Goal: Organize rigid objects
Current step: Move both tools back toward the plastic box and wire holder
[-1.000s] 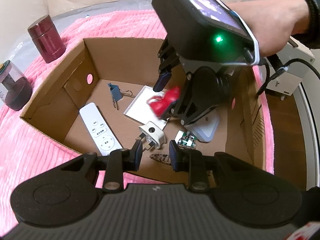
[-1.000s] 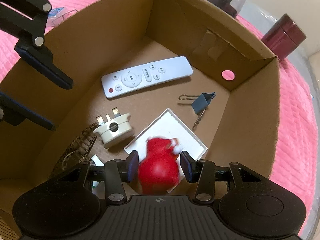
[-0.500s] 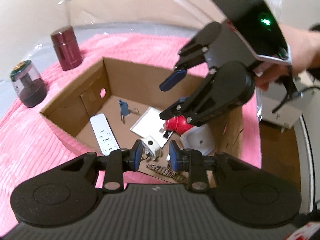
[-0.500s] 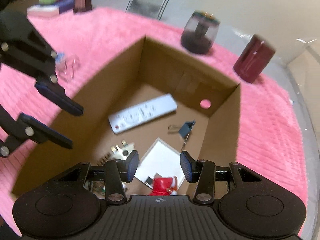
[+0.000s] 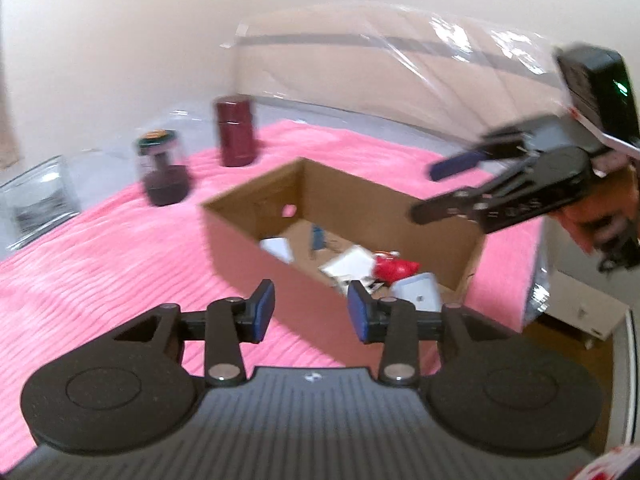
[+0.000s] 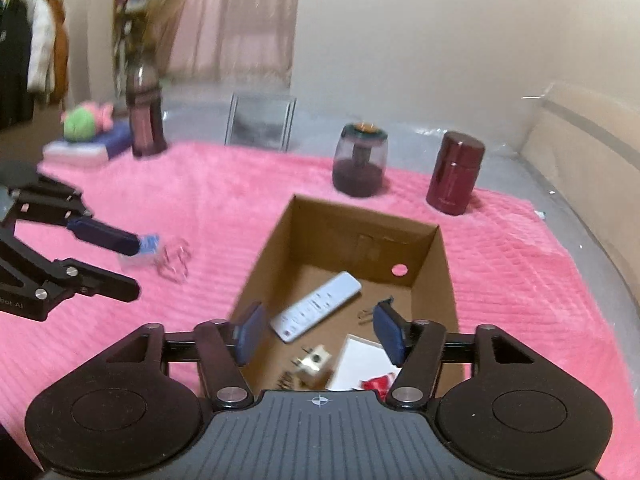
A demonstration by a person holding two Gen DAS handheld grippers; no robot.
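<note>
An open cardboard box (image 6: 436,248) (image 5: 248,236) stands on the pink blanket. Inside lie a white remote (image 6: 316,312), a blue binder clip (image 6: 376,312), a white plug (image 6: 314,362), a white card (image 6: 364,364) and a red toy (image 5: 394,268) (image 6: 376,383). My right gripper (image 6: 318,334) is open and empty, raised above the box's near end; it also shows in the left wrist view (image 5: 440,186). My left gripper (image 5: 311,311) is open and empty, held above the blanket in front of the box; it also shows in the right wrist view (image 6: 112,260).
A dark red canister (image 6: 454,172) and a smoky jar (image 6: 360,160) stand behind the box. A clear clip with a blue part (image 6: 160,256) lies on the blanket left of the box. A bottle (image 6: 145,112) and a plush toy (image 6: 86,124) sit far left.
The red toy left my right gripper and now lies in the box. Both grippers rose and pulled back from the box. My left gripper opened wider.
</note>
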